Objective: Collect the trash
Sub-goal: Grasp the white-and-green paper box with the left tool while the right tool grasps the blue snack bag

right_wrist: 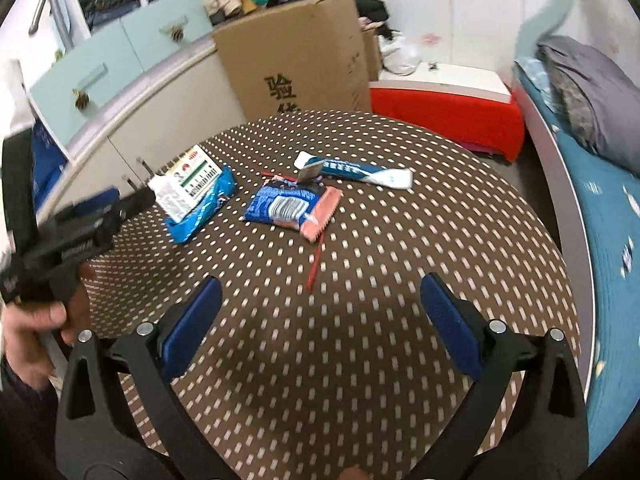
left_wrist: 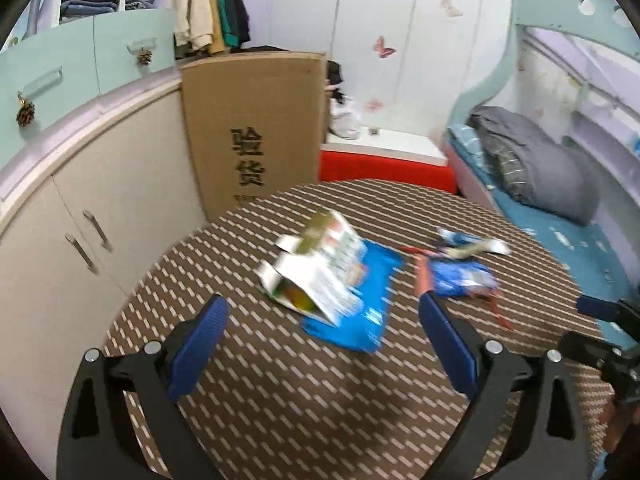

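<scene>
1. Trash lies scattered on the round brown patterned table: a white printed carton resting on a flat blue wrapper, a blue snack packet over a pink wrapper, a long blue-and-white wrapper farther back, and a thin red strip.
2. We hold the left gripper with its blue pads spread wide, empty, just short of the carton.
3. We hold the right gripper equally released, above bare table near the red strip.
4. Behind the table stand a cardboard box and a red bench.
</scene>
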`<state>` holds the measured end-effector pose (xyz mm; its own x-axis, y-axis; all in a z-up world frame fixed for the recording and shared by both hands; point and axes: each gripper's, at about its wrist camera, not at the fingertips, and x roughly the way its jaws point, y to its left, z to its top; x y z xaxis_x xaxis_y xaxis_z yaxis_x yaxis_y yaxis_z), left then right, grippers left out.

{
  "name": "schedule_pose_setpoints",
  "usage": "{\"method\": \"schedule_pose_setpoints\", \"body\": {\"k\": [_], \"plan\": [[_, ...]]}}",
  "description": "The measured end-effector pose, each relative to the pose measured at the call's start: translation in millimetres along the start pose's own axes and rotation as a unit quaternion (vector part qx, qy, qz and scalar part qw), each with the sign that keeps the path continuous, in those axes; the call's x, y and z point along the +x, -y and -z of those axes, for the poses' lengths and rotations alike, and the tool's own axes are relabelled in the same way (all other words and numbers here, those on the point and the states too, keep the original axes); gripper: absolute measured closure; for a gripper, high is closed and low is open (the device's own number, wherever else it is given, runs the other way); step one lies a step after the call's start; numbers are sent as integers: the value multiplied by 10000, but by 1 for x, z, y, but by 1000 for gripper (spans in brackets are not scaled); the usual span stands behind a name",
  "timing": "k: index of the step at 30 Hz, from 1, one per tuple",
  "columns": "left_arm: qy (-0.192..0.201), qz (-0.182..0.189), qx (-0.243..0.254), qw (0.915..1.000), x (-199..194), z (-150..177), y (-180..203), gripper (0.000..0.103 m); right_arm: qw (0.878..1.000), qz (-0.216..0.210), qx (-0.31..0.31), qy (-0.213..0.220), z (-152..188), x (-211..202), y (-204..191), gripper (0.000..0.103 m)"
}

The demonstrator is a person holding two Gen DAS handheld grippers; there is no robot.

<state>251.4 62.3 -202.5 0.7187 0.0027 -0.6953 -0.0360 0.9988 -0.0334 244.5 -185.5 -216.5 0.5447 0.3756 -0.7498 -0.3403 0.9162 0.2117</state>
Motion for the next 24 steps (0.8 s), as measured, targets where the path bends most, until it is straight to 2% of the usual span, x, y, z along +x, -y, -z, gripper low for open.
{"method": "schedule_pose_setpoints", "body": {"k": [4,5,9,10,11,13,15,20,22,24], "plan": [[-144,-236,175,9995,35,-17,-9,9,9987,13,-502,-112,-19,39,-10,9],[-212,-277,260,9991,44,-20,-8,9,9982,-43,-583,-137,-23,45,-13,15],[-376,-69,446,9983,66,-25,-7,9,9933,-182,-1121,-201,-35,69,-29,27],[-411,10,412,9983,69,-25,-7,11,9918,-208,-1246,-203,-37,73,-32,34],[-443,106,369,9983,72,-25,-7,26,9900,-155,-1388,-211,-38,78,-35,40],[-654,410,260,9967,78,-23,-8,45,9874,-163,-1559,-236,-41,84,-40,48],[-596,465,199,9969,74,-19,-9,49,9860,-195,-1634,-265,-41,84,-44,56],[-507,452,-7,9977,58,-7,-22,55,9814,-525,-1772,-527,-25,66,-62,58],[-469,408,-123,9980,48,1,-30,55,9807,-558,-1801,-515,-21,59,-67,54],[-443,346,-213,9982,40,9,-37,55,9815,-546,-1789,-419,-23,55,-69,44]]}}
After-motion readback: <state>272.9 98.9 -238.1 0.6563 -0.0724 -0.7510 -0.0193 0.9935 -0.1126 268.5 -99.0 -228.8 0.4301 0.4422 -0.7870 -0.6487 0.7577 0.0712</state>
